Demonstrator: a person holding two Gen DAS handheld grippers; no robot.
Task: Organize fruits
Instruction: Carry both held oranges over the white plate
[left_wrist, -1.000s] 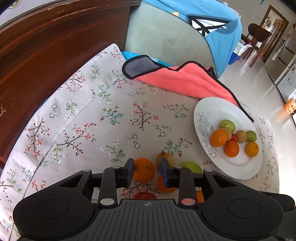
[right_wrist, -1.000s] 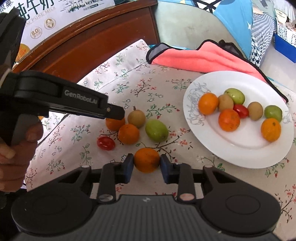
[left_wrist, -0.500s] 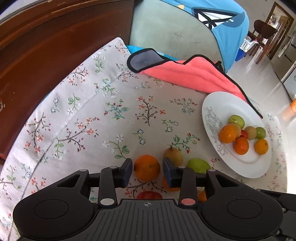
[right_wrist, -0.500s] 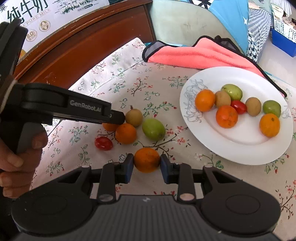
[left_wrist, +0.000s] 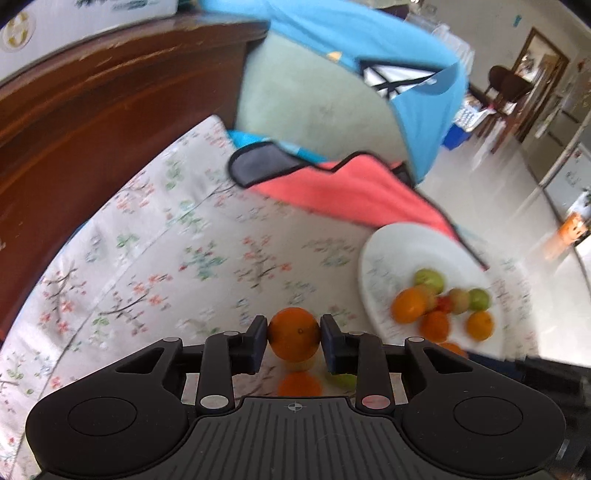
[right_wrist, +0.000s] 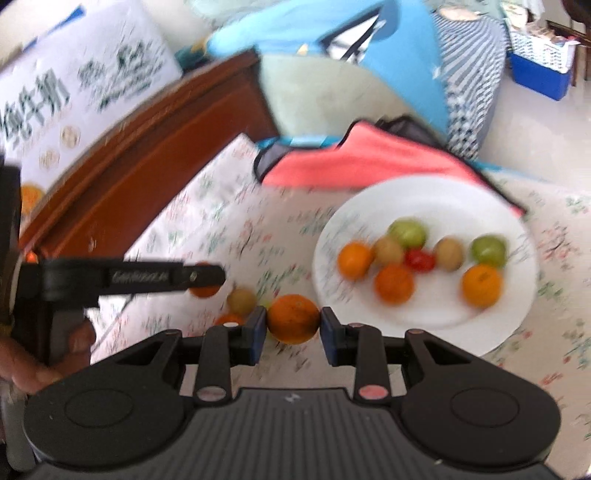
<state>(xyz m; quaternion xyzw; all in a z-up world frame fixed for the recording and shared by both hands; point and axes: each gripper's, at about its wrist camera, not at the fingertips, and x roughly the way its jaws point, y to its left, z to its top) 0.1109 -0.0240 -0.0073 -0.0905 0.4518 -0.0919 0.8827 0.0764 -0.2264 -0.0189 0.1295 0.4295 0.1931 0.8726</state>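
The lettering on my black left gripper (right_wrist: 207, 275) is too blurred to read. Its jaws are closing on a round orange fruit (left_wrist: 294, 334). My right gripper (right_wrist: 293, 328) pinches another orange citrus (right_wrist: 293, 319).

Two tools are showing: the left tool (left_wrist: 293, 343) and the right tool (right_wrist: 293, 339), each carrying one orange (left_wrist: 293, 333) (right_wrist: 293, 318). One white plate (right_wrist: 424, 314) is sitting at the right, holding eight fruits: three orange ones (right_wrist: 393, 283), two green ones (right_wrist: 408, 232), two brownish ones (right_wrist: 448, 254) and one red one (right_wrist: 419, 259). Near the tools, on the tabletop (right_wrist: 229, 206), at least two further orange fruits (right_wrist: 229, 319) and one brownish fruit (right_wrist: 241, 301) are showing; blur is preventing a firm count there. One pink cloth (right_wrist: 354, 166) is lying at the far side.
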